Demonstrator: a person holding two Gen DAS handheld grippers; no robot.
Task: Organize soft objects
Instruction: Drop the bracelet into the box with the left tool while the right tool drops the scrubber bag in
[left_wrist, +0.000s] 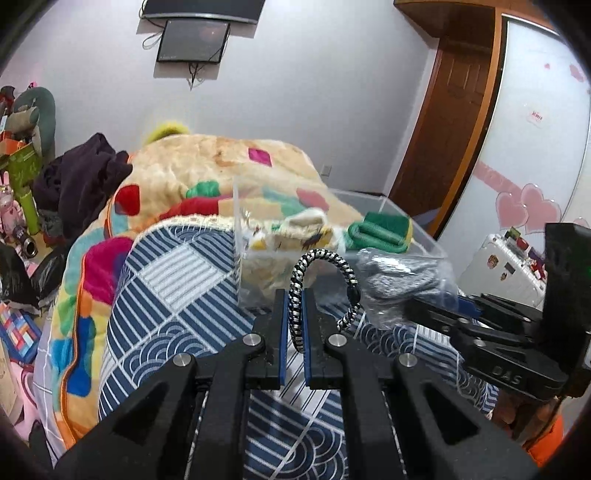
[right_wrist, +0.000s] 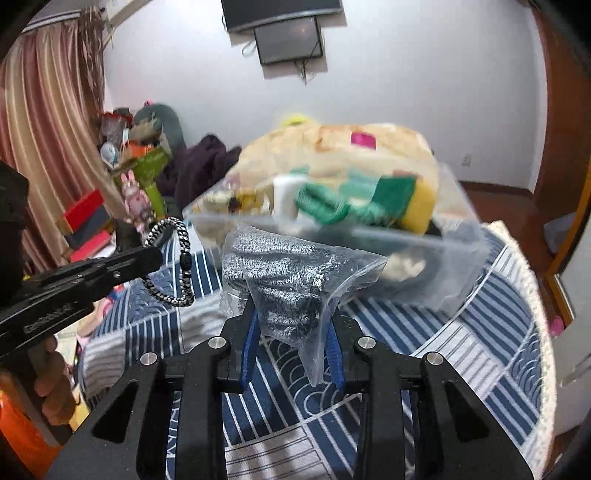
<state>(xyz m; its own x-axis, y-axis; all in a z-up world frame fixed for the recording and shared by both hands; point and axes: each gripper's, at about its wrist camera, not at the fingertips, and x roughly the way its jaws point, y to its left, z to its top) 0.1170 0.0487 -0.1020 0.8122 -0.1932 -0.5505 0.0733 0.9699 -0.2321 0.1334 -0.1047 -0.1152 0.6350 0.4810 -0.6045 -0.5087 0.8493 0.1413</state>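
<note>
My left gripper is shut on a black-and-white braided cord loop, held above the blue patterned mat; the loop also shows in the right wrist view. My right gripper is shut on a clear plastic bag of grey steel wool, also seen in the left wrist view. Just beyond both stands a clear plastic box holding a green scouring pad, a yellow sponge and other soft items.
A colourful quilt is piled behind the box. Dark clothes and clutter lie at the left. A white suitcase stands right, by a wooden door frame.
</note>
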